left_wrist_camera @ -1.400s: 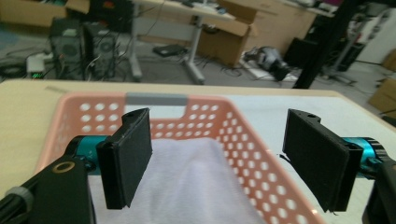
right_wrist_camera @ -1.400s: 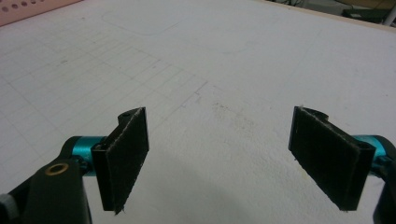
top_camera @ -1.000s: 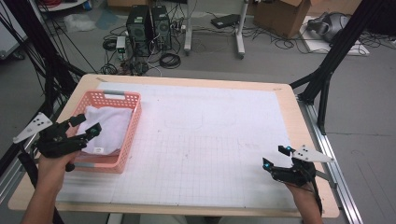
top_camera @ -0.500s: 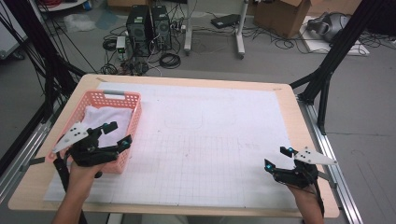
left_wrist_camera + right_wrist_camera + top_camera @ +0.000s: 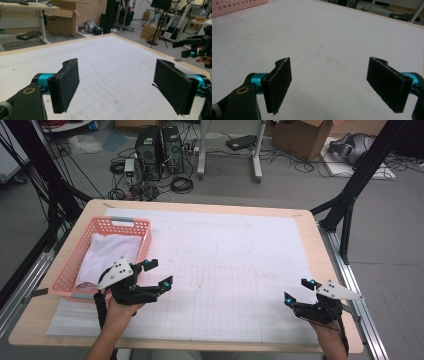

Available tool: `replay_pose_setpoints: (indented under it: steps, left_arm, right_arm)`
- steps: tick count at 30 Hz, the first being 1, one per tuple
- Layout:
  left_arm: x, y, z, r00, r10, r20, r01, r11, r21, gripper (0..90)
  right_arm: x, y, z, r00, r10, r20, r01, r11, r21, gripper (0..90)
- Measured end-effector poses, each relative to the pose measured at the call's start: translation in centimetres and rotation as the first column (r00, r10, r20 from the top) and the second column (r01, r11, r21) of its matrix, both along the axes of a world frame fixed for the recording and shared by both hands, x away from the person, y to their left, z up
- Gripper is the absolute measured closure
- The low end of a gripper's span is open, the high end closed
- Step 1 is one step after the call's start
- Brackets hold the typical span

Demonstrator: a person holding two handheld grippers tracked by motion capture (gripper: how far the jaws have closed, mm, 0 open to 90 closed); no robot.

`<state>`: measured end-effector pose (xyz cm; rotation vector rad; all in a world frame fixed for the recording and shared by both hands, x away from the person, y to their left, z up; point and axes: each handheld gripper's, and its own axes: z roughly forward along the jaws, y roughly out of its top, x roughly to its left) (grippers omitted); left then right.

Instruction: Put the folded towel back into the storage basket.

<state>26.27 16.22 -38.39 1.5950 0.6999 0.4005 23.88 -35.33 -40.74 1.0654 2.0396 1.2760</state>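
Note:
A pink plastic basket (image 5: pixel 67 270) stands at the table's left with a white cloth (image 5: pixel 107 252) lying in it. My left gripper (image 5: pixel 158 273) is open and empty, just right of the basket's near corner, over the white gridded mat (image 5: pixel 235 270). In the left gripper view its jaws (image 5: pixel 120 87) stand wide apart above the mat. My right gripper (image 5: pixel 297 291) is open and empty near the table's front right corner. The right gripper view has its jaws (image 5: pixel 329 85) spread over bare mat, with the basket's (image 5: pixel 237 5) edge at the top left.
The wooden table's edge (image 5: pixel 200 205) frames the mat. The other gripper (image 5: pixel 192 47) appears far right in the left gripper view. Beyond the table are computer towers (image 5: pixel 160 147), cables, cardboard boxes (image 5: pixel 295 135) and black stand legs (image 5: pixel 350 195).
My left gripper has moved right, from over the basket and cloth to the mat beside the basket. The cloth stays in the basket. The right gripper has barely shifted.

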Motion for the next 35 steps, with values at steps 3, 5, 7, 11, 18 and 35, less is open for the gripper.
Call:
replay_pose_setpoints:
  steps: [3,5,7,11,18,35]
  left_arm:
    - [-0.2,-0.7,-0.6,0.9999,-0.010,-0.003,0.010,0.9998,0.014,21.0]
    - [-0.3,-1.1,-0.9,0.9998,-0.018,-0.007,0.018,0.9997,0.019,21.0]
    - [-0.3,-1.4,-1.1,0.9996,-0.025,-0.013,0.025,0.9995,0.021,20.9]
    - [-0.3,-1.8,-1.5,0.9992,-0.035,-0.020,0.036,0.9987,0.035,21.1]
    - [-0.3,-2.1,-1.9,0.9987,-0.041,-0.029,0.042,0.9983,0.041,21.1]
    - [-0.1,-2.0,-2.2,0.9984,-0.040,-0.040,0.042,0.9978,0.051,21.1]
  right_arm:
    - [-0.1,0.0,0.0,1.0000,-0.003,-0.001,0.003,1.000,0.001,18.9]
    - [-0.1,0.0,0.0,1.0000,-0.007,-0.003,0.007,1.000,0.003,18.9]
    - [-0.1,0.0,0.0,1.0000,-0.008,-0.001,0.008,1.000,0.002,18.9]
    - [-0.2,0.0,0.0,1.0000,-0.008,0.004,0.008,1.000,0.001,18.9]
    - [-0.3,0.1,0.1,1.0000,-0.008,0.001,0.008,1.000,0.001,18.9]
    - [-0.2,0.0,0.0,0.9999,-0.011,-0.003,0.011,1.000,0.002,18.9]
